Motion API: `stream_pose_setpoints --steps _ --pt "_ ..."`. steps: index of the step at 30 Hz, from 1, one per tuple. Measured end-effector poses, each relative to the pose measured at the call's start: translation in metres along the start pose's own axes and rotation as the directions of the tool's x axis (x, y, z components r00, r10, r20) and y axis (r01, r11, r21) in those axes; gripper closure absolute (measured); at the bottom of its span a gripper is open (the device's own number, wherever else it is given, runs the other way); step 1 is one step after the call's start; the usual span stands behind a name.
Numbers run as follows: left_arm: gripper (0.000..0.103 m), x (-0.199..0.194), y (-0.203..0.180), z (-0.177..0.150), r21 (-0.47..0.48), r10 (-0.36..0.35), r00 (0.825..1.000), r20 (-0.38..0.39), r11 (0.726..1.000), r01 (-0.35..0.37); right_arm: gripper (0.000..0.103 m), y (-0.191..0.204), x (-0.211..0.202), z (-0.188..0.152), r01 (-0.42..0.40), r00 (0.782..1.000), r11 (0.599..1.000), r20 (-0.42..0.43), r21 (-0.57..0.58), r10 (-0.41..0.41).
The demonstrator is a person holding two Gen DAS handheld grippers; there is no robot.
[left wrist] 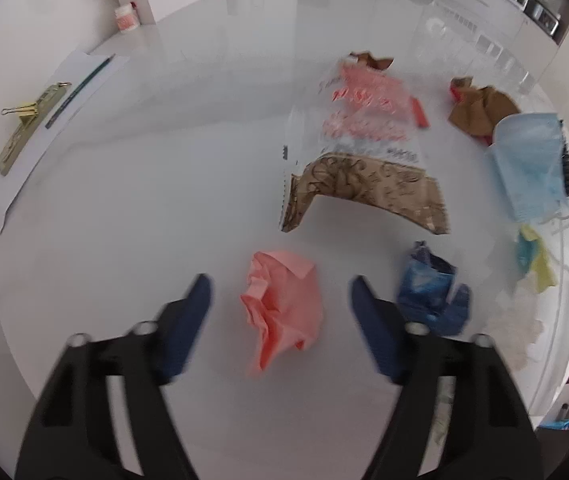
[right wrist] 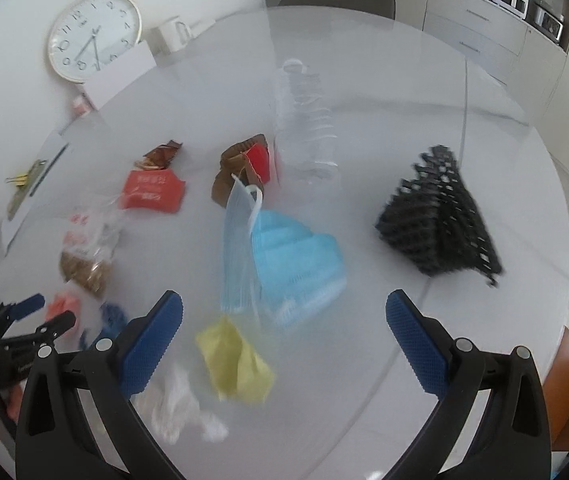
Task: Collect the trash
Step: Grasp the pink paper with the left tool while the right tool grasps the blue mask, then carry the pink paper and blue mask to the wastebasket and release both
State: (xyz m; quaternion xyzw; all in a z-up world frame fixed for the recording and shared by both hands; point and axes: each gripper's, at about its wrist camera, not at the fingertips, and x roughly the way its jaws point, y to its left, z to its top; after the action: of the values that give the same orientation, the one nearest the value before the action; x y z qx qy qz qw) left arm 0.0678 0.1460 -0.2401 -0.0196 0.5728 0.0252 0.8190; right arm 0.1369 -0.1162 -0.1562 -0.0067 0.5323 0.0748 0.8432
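A crumpled pink paper (left wrist: 284, 308) lies on the white round table (left wrist: 144, 208) between the blue pads of my left gripper (left wrist: 282, 294). The pads stand apart from it on both sides, so the gripper is open. A crumpled blue wrapper (left wrist: 432, 292) lies just right of its right finger. My right gripper (right wrist: 284, 302) is open and empty, above a light blue face mask (right wrist: 284, 256), a yellow paper (right wrist: 236, 360) and a white tissue (right wrist: 180, 404). The left gripper (right wrist: 40, 314) also shows at the right wrist view's left edge, around the pink paper (right wrist: 62, 306).
A black mesh basket (right wrist: 440, 216) lies tilted at the right. Farther back are a clear plastic bottle (right wrist: 304, 120), brown paper (right wrist: 240, 168), a red wrapper (right wrist: 152, 194) and a printed plastic bag (left wrist: 368, 140). A clock (right wrist: 94, 36), mug (right wrist: 172, 34), paper sheets (left wrist: 44, 132) and binder clip (left wrist: 24, 110) sit left.
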Motion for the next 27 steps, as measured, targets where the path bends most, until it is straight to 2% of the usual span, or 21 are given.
stream_pose_setpoints --steps 1,2,3,7,8,9,12,13,15,19,21,27 --pt "0.064 0.005 0.001 0.001 -0.001 0.003 1.0 -0.015 1.0 -0.003 0.002 0.001 0.007 0.003 0.008 1.0 1.0 -0.005 -0.003 -0.008" --pt "0.066 0.007 0.002 0.002 -0.005 -0.003 1.0 -0.015 1.0 0.002 0.002 0.004 0.016 0.006 0.016 1.0 1.0 -0.011 -0.007 -0.016" --pt "0.074 0.007 0.003 0.004 -0.014 -0.002 1.0 -0.012 1.0 0.002 0.002 0.005 0.021 0.008 0.022 1.0 1.0 -0.015 -0.011 -0.022" --pt "0.085 0.007 0.005 0.007 -0.012 -0.022 1.0 -0.018 1.0 0.022 0.004 0.007 0.041 0.017 0.065 0.997 0.998 -0.035 -0.027 -0.066" --pt "0.085 0.007 0.006 0.006 -0.008 -0.022 1.0 -0.017 1.0 0.022 0.015 0.008 0.044 0.018 0.066 0.997 0.997 -0.04 -0.029 -0.068" --pt "0.086 0.005 0.007 0.005 -0.005 -0.023 1.0 -0.014 1.0 0.022 0.031 0.007 0.048 0.02 0.06 0.996 0.998 -0.058 -0.027 -0.061" --pt "0.086 0.0 0.013 0.004 -0.005 -0.031 1.0 0.002 0.999 0.031 0.058 0.001 0.054 0.021 0.039 0.995 0.999 -0.087 -0.004 -0.039" --pt "0.086 -0.003 0.014 0.004 -0.009 -0.036 0.999 0.007 0.999 0.036 0.061 -0.001 0.053 0.02 0.026 0.996 1.0 -0.088 -0.002 -0.026" --pt "0.086 -0.011 0.015 0.003 -0.017 -0.049 0.999 0.021 0.999 0.049 0.075 -0.004 0.049 0.019 0.005 0.997 1.0 -0.079 -0.001 -0.005" --pt "0.086 -0.023 0.014 0.005 -0.017 -0.055 0.998 0.037 0.998 0.056 0.085 -0.01 0.032 0.017 -0.032 0.999 0.999 -0.043 -0.002 0.032" --pt "0.086 -0.035 0.009 0.003 -0.013 -0.059 0.997 0.045 0.998 0.059 0.086 -0.011 0.023 0.017 -0.054 0.998 0.999 -0.026 0.005 0.055" --pt "0.086 -0.082 -0.013 -0.003 0.037 -0.066 0.993 0.101 0.997 0.063 0.085 -0.031 -0.042 0.007 -0.098 0.992 0.995 0.083 0.022 0.096"
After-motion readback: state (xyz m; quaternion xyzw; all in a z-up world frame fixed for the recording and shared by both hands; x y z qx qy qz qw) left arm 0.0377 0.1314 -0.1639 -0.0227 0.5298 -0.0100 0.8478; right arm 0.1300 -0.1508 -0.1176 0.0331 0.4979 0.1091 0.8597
